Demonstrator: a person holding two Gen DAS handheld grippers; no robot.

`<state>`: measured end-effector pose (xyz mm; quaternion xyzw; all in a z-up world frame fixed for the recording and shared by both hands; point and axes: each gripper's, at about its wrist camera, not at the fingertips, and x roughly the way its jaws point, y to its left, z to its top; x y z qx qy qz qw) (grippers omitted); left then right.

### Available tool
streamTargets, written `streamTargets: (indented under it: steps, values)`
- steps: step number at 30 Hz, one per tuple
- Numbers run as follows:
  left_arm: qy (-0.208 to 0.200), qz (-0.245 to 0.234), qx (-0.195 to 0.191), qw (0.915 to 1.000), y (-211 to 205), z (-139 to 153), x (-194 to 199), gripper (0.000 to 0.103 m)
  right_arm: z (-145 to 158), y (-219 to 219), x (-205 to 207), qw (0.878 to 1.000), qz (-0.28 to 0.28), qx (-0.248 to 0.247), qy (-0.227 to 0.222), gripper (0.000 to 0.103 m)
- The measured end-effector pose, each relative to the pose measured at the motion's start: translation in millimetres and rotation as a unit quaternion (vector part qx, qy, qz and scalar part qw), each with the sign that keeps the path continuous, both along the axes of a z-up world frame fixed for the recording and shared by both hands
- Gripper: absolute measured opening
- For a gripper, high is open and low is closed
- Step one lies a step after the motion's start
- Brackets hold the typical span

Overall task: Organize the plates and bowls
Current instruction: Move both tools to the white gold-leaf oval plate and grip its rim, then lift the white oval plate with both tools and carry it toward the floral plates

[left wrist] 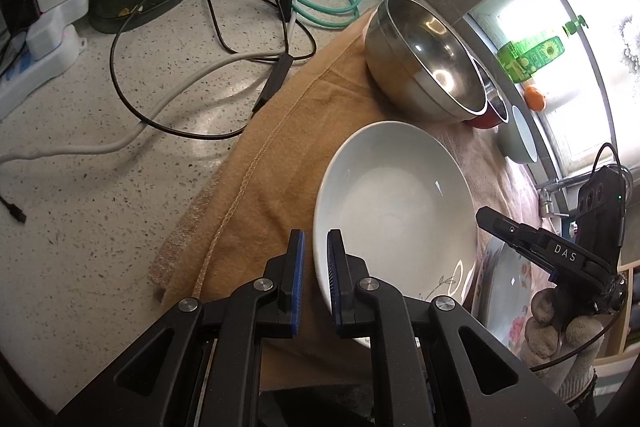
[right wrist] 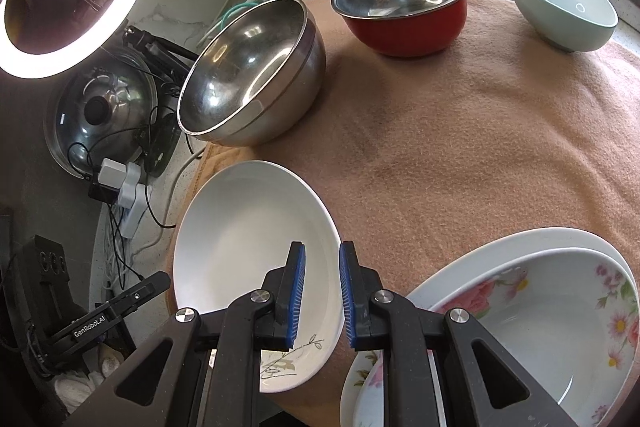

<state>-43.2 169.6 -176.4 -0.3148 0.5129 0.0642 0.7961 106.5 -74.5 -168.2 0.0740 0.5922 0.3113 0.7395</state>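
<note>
Left gripper: jaws nearly closed with a narrow gap, nothing between the pads; it hovers over the near-left rim of the white plate.
Right gripper: jaws likewise drawn close and empty; it hangs above the right rim of the white plate, left of the floral dishes.
Task items: white plate, lying flat on the tan cloth at its near-left edge; two floral dishes nested at the near right; steel bowl, red bowl and pale green bowl in a row along the far side, all apart from one another.
Step in hand (judged): taking up the white plate, probably to stack it with the floral dishes.
Procedure: open the jaws before descending; straddle the rim so one pad goes inside and one beneath; the shallow rim lies low on the cloth, so avoid pinching fabric.
Caution: glazed ware is slippery; grip squarely and lift level.
Legible writing: "DAS" on the right gripper's body in the left wrist view; "GenRobot.AI" on the left gripper's body in the right wrist view.
Other labels: green bottle on the sill bears a sunflower print; its text is unreadable.
</note>
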Motion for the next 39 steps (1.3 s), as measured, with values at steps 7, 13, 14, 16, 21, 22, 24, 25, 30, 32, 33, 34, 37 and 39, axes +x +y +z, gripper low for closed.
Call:
streamTargets:
  steps: [7, 13, 14, 16, 21, 22, 24, 25, 30, 32, 33, 34, 37, 39]
  values:
    - [0.003, -0.005, -0.012, 0.9999, -1.8, -6.0, 2.7, 0.01, -2.2, 4.5, 0.9, 1.0, 0.003, -0.017, -0.006, 0.016]
    - [0.004, -0.007, -0.013, 0.9999, -2.0, -8.3, 5.7, 0.01, -6.5, 5.6, 2.0, 1.0, 0.007, -0.025, -0.003, 0.016]
    - [0.004, -0.007, -0.013, 0.9999, -2.0, -8.7, 6.1, 0.01, -6.9, 5.8, 1.8, 1.0, 0.008, -0.027, -0.002, 0.016]
    - [0.005, -0.009, -0.013, 0.9999, -2.4, -9.8, 6.6, 0.01, -7.2, 6.3, 1.7, 1.0, 0.01, -0.027, -0.002, 0.016]
    - [0.008, -0.01, -0.016, 0.9998, -3.6, -12.4, 8.1, 0.01, -9.6, 8.9, 2.6, 1.0, 0.012, -0.026, 0.003, 0.015]
    - [0.008, -0.01, -0.015, 0.9998, -3.8, -12.6, 8.1, 0.01, -10.0, 9.1, 2.4, 1.0, 0.014, -0.026, 0.004, 0.013]
    - [0.009, -0.012, -0.014, 0.9998, -4.7, -13.0, 9.2, 0.01, -10.9, 10.0, 2.1, 1.0, 0.016, -0.026, 0.005, 0.011]
    - [0.009, -0.012, -0.013, 0.9998, -4.8, -13.1, 9.3, 0.01, -11.0, 10.1, 2.0, 0.999, 0.016, -0.027, 0.005, 0.011]
    - [0.01, -0.011, -0.013, 0.9998, -5.0, -13.8, 9.9, 0.01, -12.0, 9.6, 2.6, 1.0, 0.016, -0.025, 0.008, 0.009]
    - [0.01, -0.011, -0.012, 0.9998, -5.3, -13.4, 9.7, 0.01, -12.1, 8.8, 3.2, 1.0, 0.014, -0.022, 0.011, 0.009]
    - [0.011, -0.011, -0.011, 0.9998, -5.8, -13.0, 9.9, 0.01, -12.0, 8.7, 3.2, 1.0, 0.014, -0.021, 0.011, 0.009]
    - [0.011, -0.011, -0.01, 0.9998, -6.1, -12.4, 9.9, 0.01, -11.7, 8.3, 2.9, 1.0, 0.014, -0.022, 0.01, 0.009]
    - [0.011, -0.011, -0.007, 0.9999, -6.9, -10.9, 10.2, 0.01, -11.0, 8.9, 2.2, 1.0, 0.015, -0.024, 0.007, 0.009]
    - [0.011, -0.009, -0.006, 0.9999, -7.0, -9.6, 10.0, 0.01, -11.3, 8.3, 2.2, 1.0, 0.014, -0.022, 0.007, 0.009]
